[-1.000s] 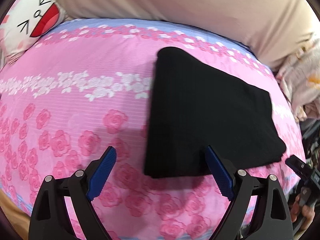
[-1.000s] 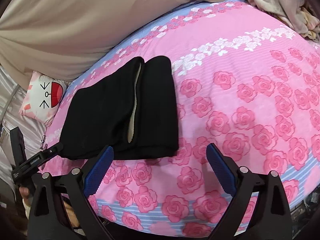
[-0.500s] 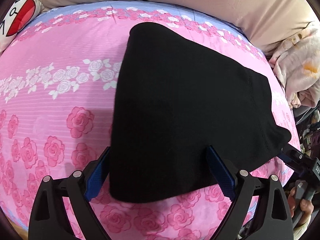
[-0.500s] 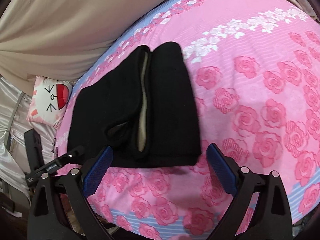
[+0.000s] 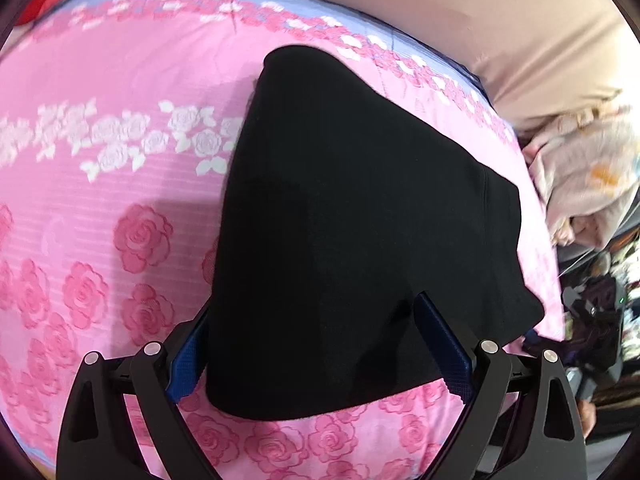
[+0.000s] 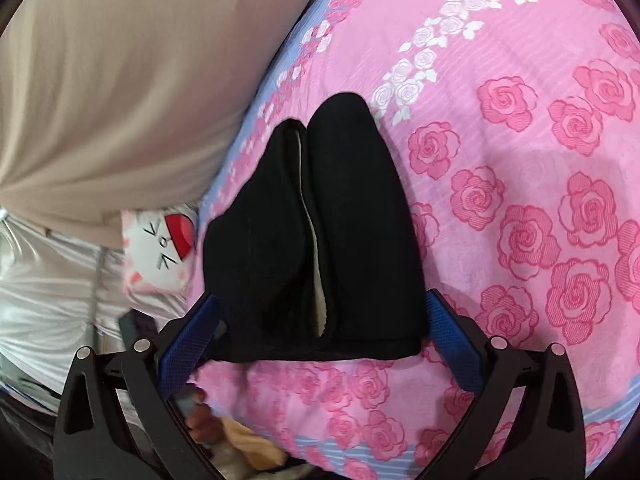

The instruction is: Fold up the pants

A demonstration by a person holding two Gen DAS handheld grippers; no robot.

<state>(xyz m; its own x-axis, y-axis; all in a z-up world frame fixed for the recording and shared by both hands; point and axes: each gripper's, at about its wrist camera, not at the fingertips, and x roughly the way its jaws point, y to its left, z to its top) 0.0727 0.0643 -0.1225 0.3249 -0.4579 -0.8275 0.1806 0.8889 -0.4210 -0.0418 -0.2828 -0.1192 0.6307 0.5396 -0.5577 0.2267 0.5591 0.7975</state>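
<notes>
The black pants point(image 5: 360, 240) lie folded into a thick bundle on the pink rose-print bed cover point(image 5: 100, 200). In the right wrist view the pants point(image 6: 352, 248) show their open end, with a cream lining along the middle seam. My left gripper point(image 5: 316, 340) is open, its blue pads on either side of the bundle's near edge. My right gripper point(image 6: 320, 332) is open too, with the bundle's near end between its blue pads. Neither pad visibly presses the cloth.
A beige pillow point(image 5: 480, 20) lies along the far side of the bed. A white cartoon-face cushion point(image 6: 160, 252) sits at one end. Crumpled pale bedding point(image 5: 580, 176) lies at the right. The bed's edge runs just below my right gripper.
Both grippers have moved in toward the pants from opposite ends. The bundle now sits between the open pads of each, where it lay ahead of them a second ago.
</notes>
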